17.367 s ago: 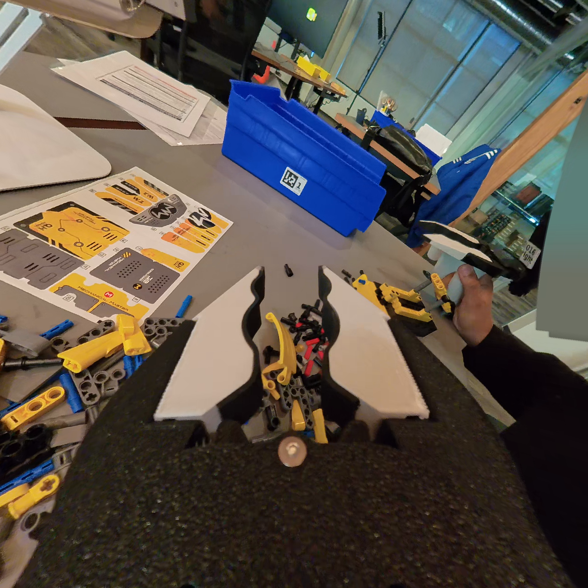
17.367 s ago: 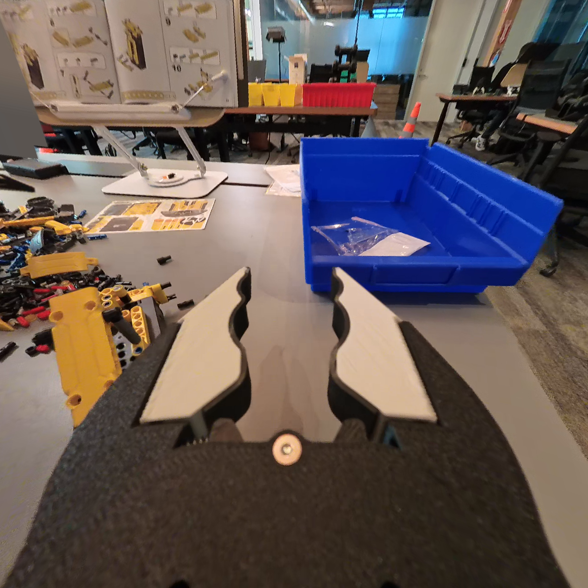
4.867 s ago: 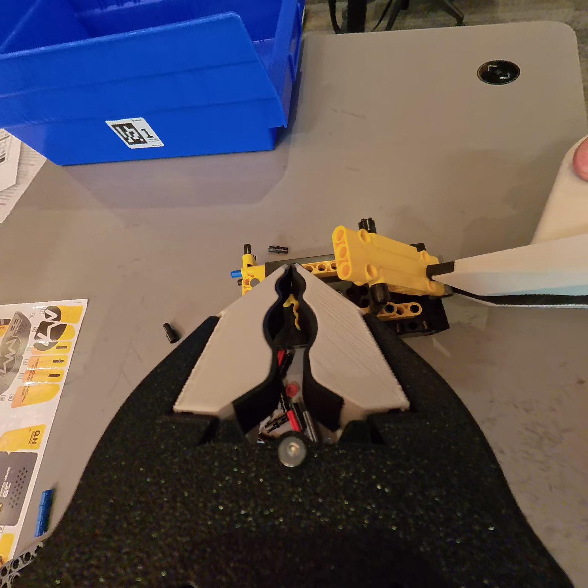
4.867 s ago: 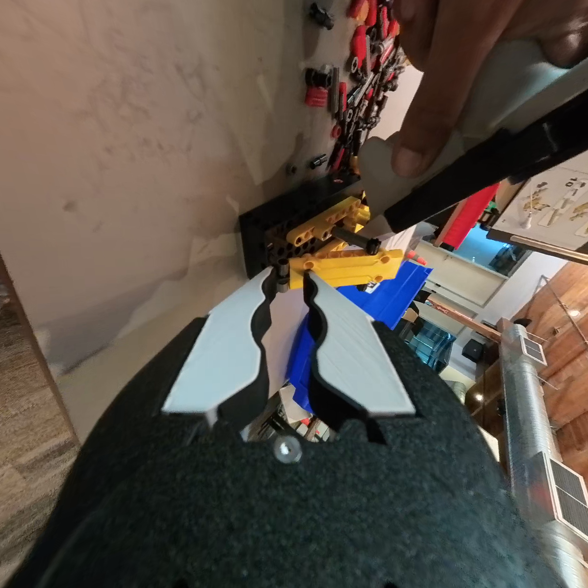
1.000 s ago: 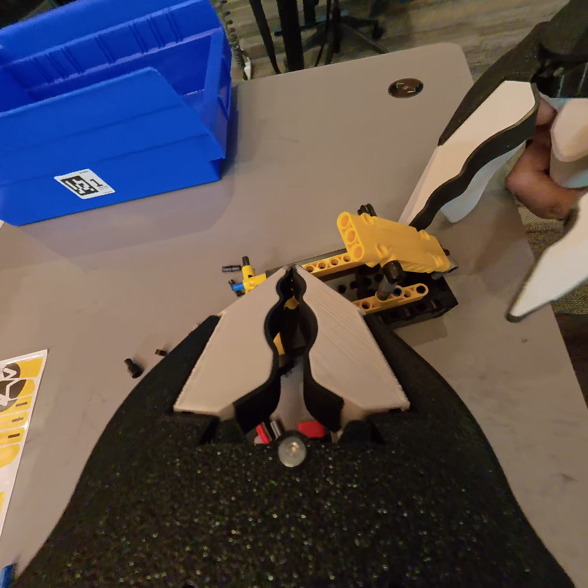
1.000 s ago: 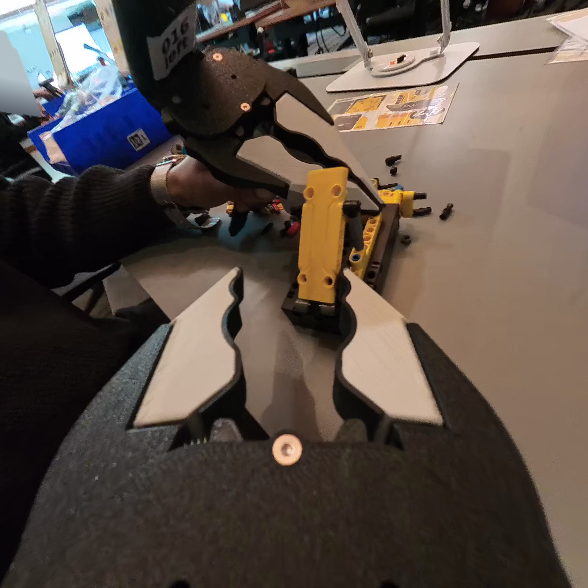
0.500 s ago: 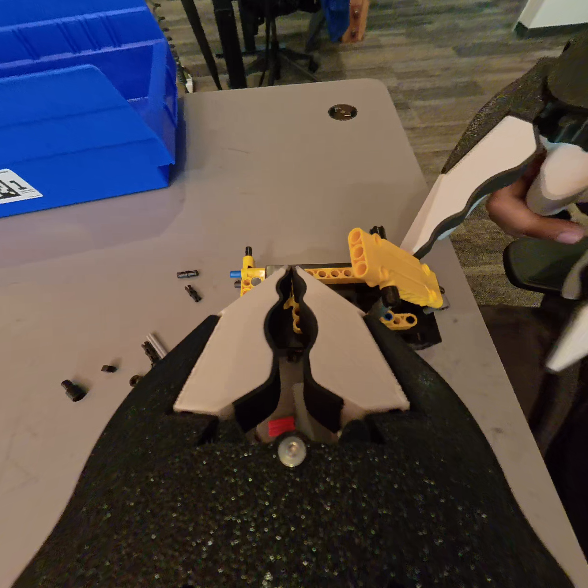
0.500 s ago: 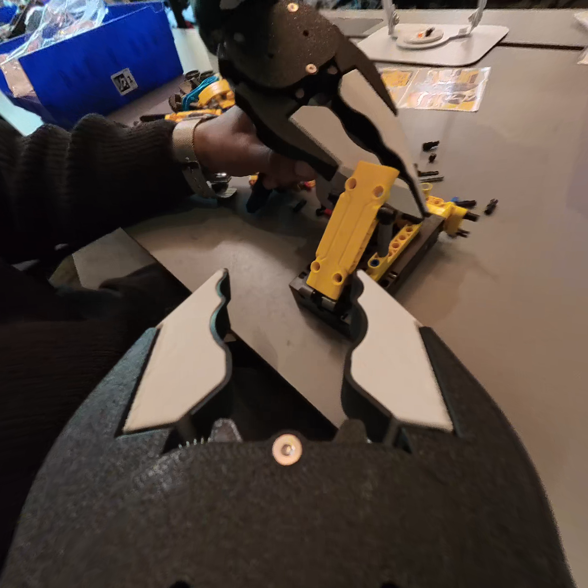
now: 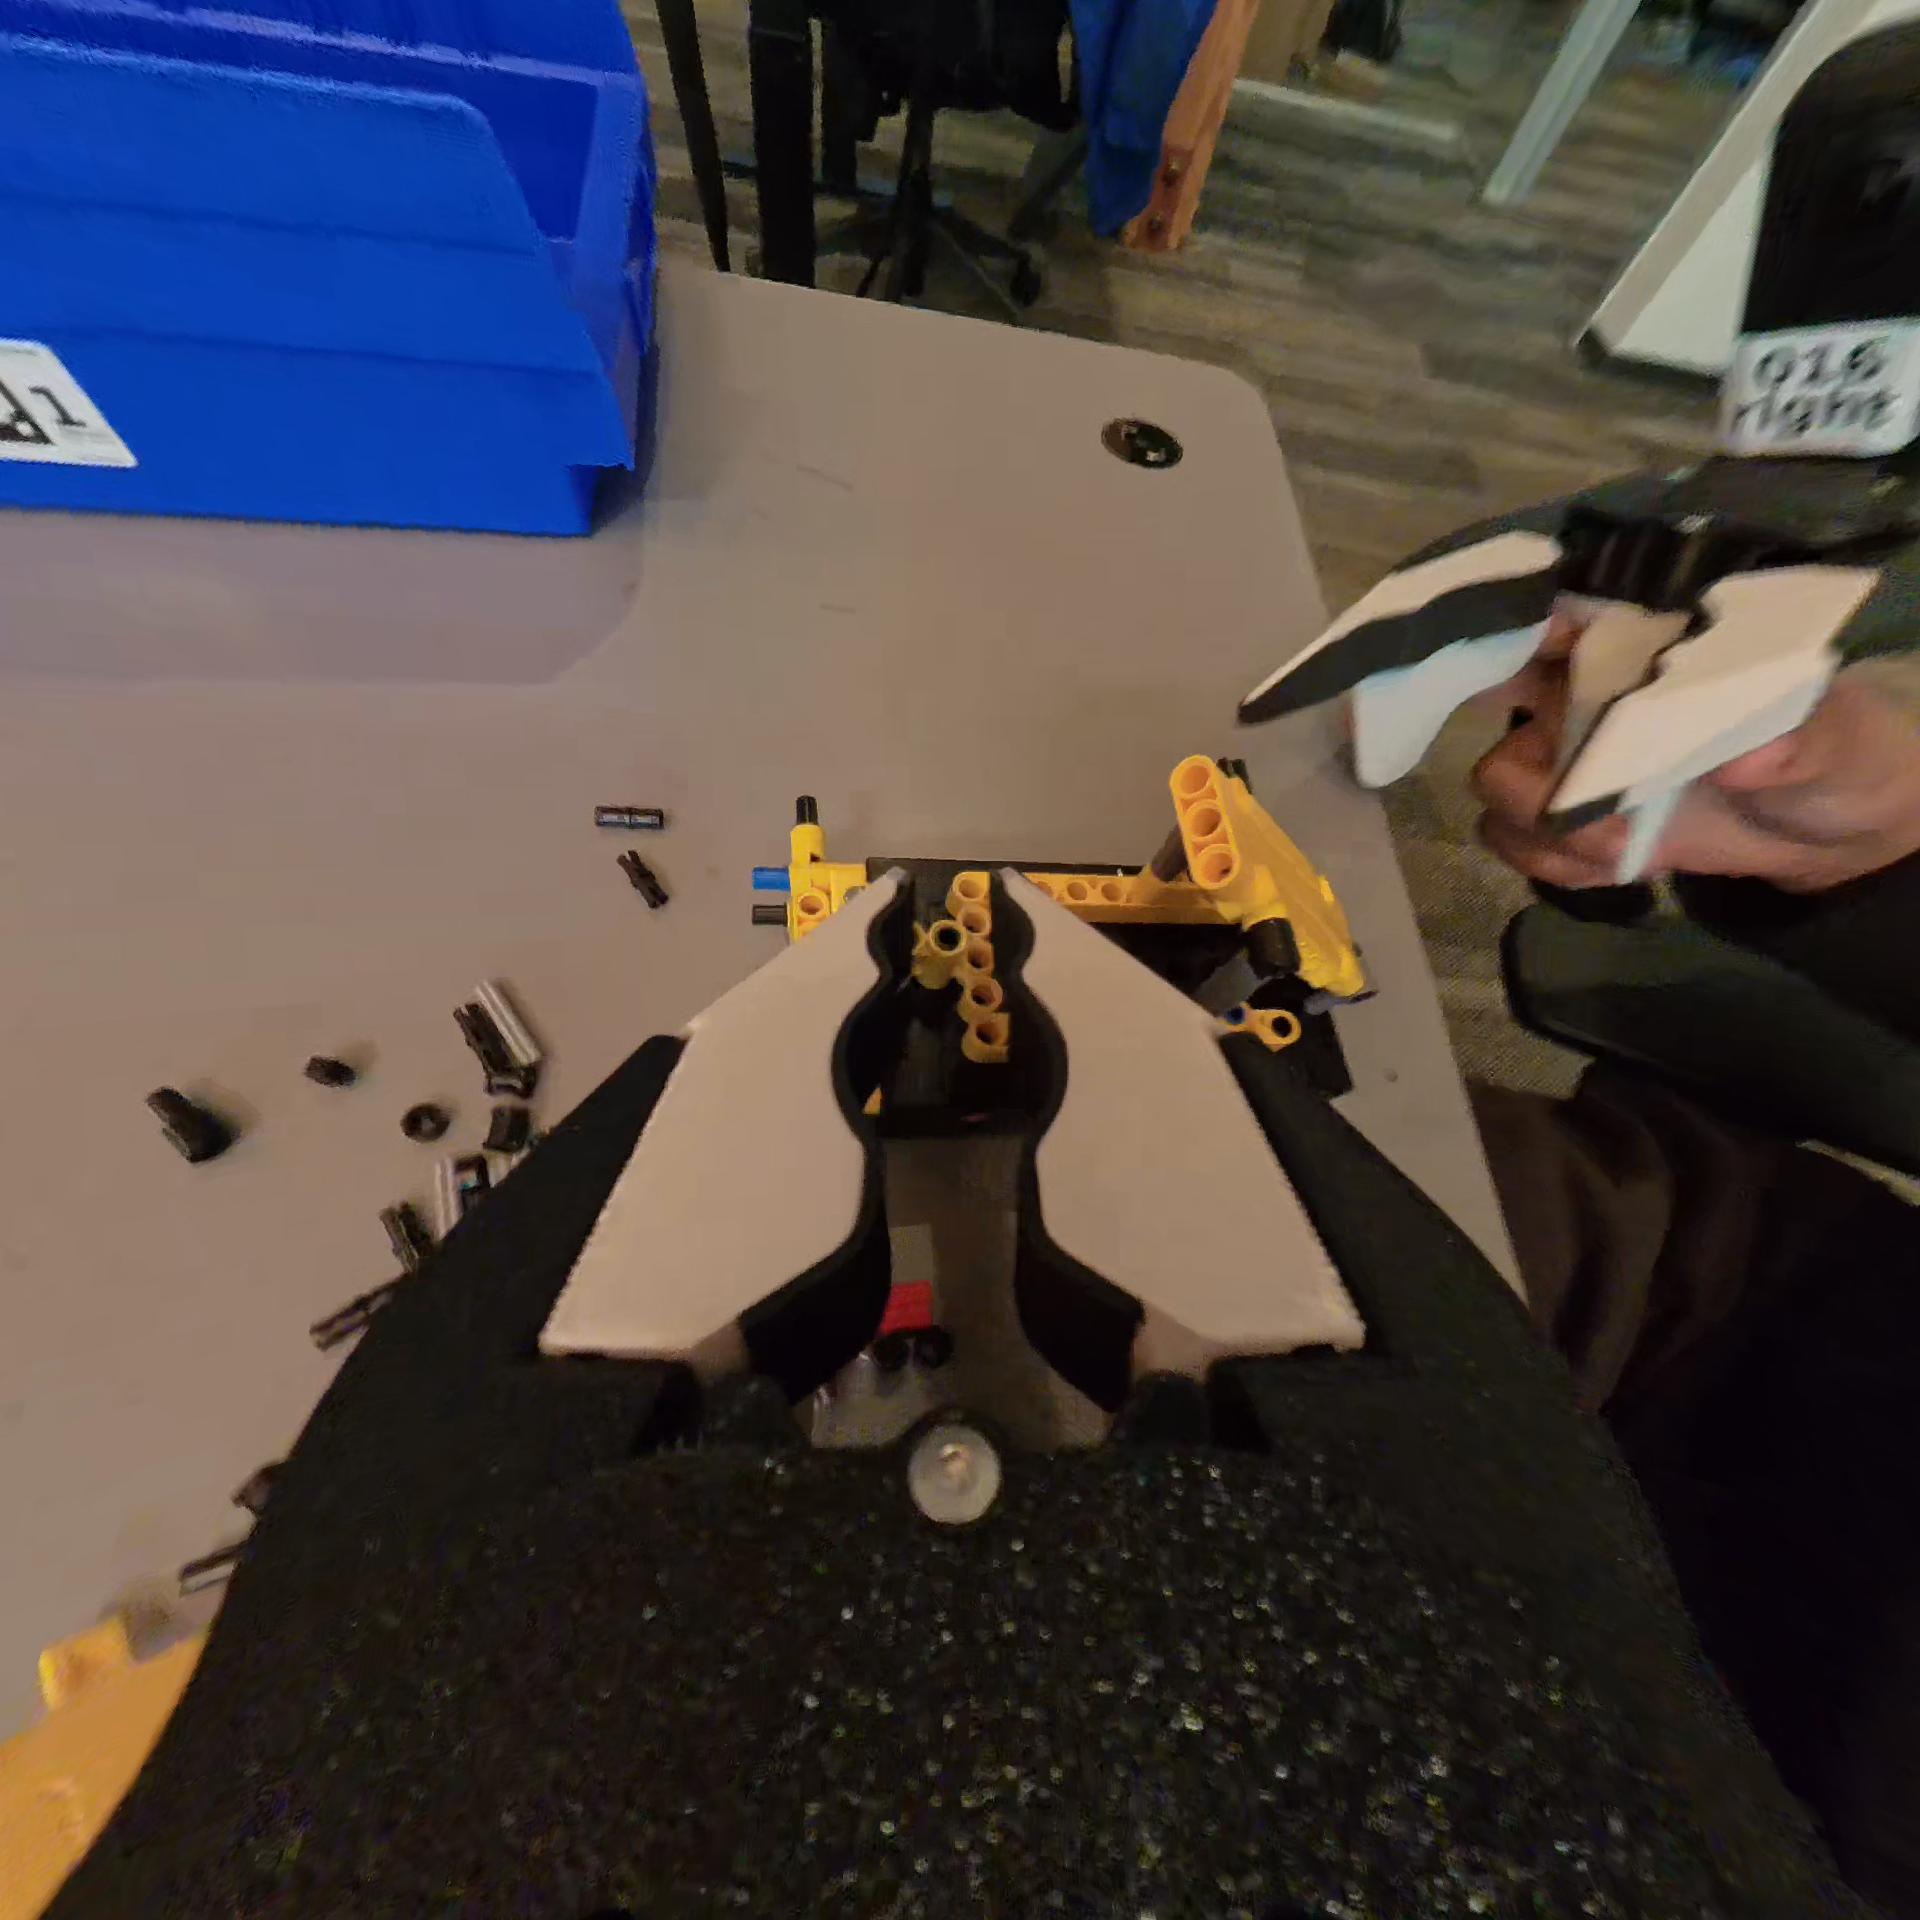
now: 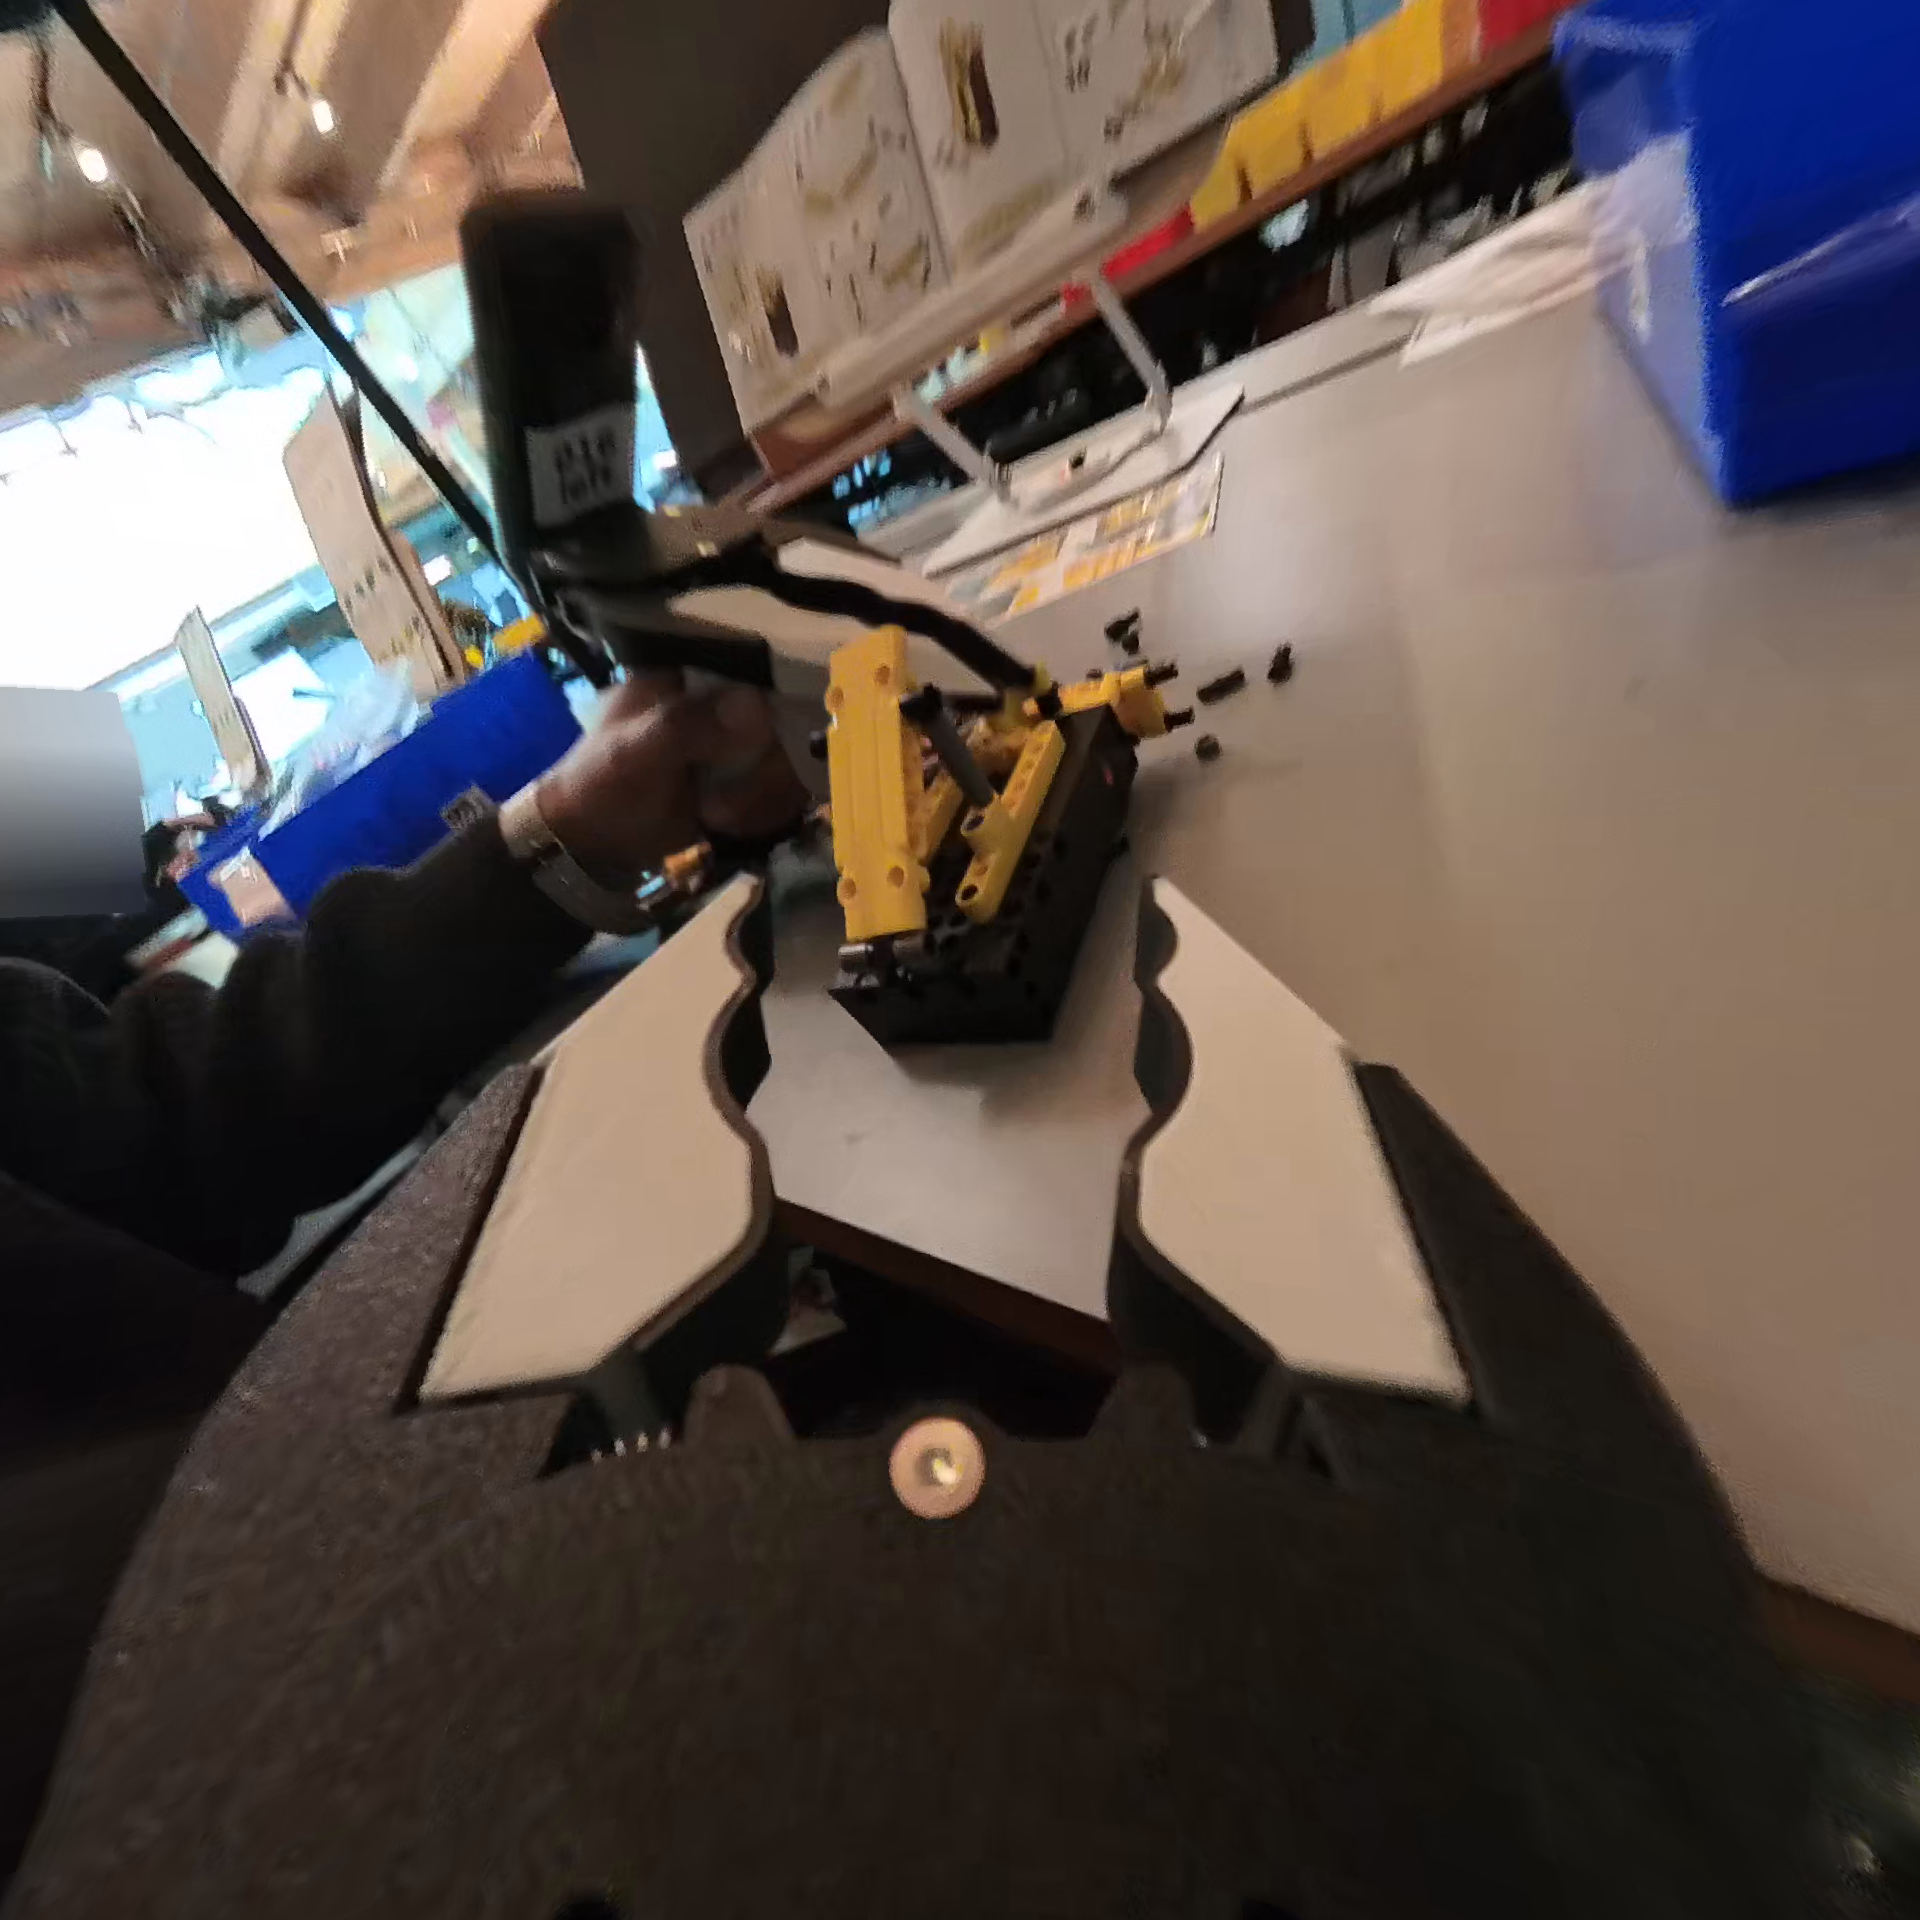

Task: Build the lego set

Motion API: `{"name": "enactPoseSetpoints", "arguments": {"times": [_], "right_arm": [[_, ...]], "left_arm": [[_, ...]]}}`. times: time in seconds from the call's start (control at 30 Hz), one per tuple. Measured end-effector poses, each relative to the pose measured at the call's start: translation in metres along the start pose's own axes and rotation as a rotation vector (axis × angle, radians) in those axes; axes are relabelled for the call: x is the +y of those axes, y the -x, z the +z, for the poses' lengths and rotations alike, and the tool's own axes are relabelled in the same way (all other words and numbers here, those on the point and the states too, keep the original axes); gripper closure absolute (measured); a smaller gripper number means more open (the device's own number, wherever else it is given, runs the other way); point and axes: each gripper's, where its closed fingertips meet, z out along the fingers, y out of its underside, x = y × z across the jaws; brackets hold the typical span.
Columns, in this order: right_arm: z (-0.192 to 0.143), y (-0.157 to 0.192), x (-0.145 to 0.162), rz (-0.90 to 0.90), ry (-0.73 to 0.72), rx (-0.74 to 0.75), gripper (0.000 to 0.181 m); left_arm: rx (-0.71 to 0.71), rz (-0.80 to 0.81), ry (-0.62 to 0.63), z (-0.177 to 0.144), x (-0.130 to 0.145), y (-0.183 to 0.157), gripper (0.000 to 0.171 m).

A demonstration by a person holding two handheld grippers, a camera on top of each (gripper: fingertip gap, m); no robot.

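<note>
**Left fingers pinch the yellow beam of the model; right fingers are spread beside the worktop edge**

Grey worktop (image 9: 935,623) fills most of the left wrist view, with dark floor behind it at the top of the frame. At the upper left of this frame stands a blue bin (image 9: 312,312) with a white tag on its front wall. Small black pins (image 9: 488,1039) lie loose at the middle left.

At the centre of the frame is a model (image 9: 1226,914) made of black and yellow parts. It rests on the worktop, close to the right edge. The left gripper (image 9: 951,883) has its fingers (image 9: 748,1122) drawn close together, and they pinch a yellow beam (image 9: 971,977) with holes that belongs to the model.

The right gripper (image 10: 951,914) is seen in its own view with the fingers (image 10: 623,1174) spread wide, and nothing is between them. It is low at the worktop edge, and the model (image 10: 966,831) stands just beyond the fingertips, apart from them. In the left wrist view the right gripper (image 9: 1558,675) is at the middle right, off the worktop, held by a hand (image 9: 1766,790). A sticker sheet (image 10: 1101,540) lies far back on the worktop in the right wrist view, which is blurred.
</note>
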Motion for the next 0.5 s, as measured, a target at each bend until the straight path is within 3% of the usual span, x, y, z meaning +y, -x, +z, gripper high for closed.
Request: {"name": "enactPoseSetpoints", "arguments": {"times": [0.07,0.17,0.23,0.4,0.5], "right_arm": [[0.008,-0.001,0.007,-0.011,0.068,-0.020,0.111],[0.021,0.000,0.010,0.001,0.129,-0.068,0.110],[0.026,0.002,0.010,0.042,0.166,-0.118,0.110],[0.028,0.002,0.007,0.182,0.230,-0.237,0.111],[0.027,0.006,0.008,0.291,0.333,-0.327,0.117]], "left_arm": [[-0.057,-0.066,-0.035,-0.012,-0.003,0.006,0.139],[-0.248,-0.156,-0.097,-0.043,-0.002,0.017,0.134],[-0.321,-0.199,-0.110,-0.059,0.009,0.006,0.134],[-0.183,-0.390,-0.011,-0.037,0.049,-0.065,0.133],[-0.130,-0.494,-0.017,-0.021,0.047,-0.071,0.129]]}}
